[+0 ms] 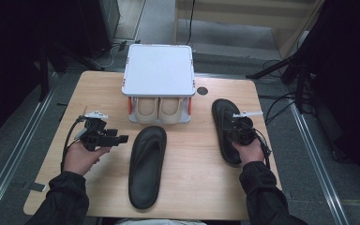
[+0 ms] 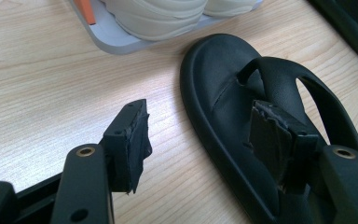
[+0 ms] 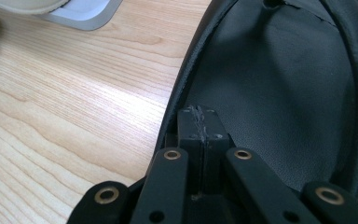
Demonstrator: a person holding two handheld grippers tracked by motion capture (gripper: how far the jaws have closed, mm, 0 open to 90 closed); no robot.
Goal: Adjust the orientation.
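While both sandals lie on the tabletop (image 1: pixel 192 154), my right hand-held gripper (image 3: pixel 200 122) seems pinched on the right sandal's (image 1: pixel 225 129) rim; my left hand-held gripper (image 2: pixel 200 135) hangs spread beside the left sandal (image 1: pixel 147 164). Racking both remains.

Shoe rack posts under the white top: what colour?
Orange. The posts show at the rack's front corners in the high view; one shows closer in the left gripper view.
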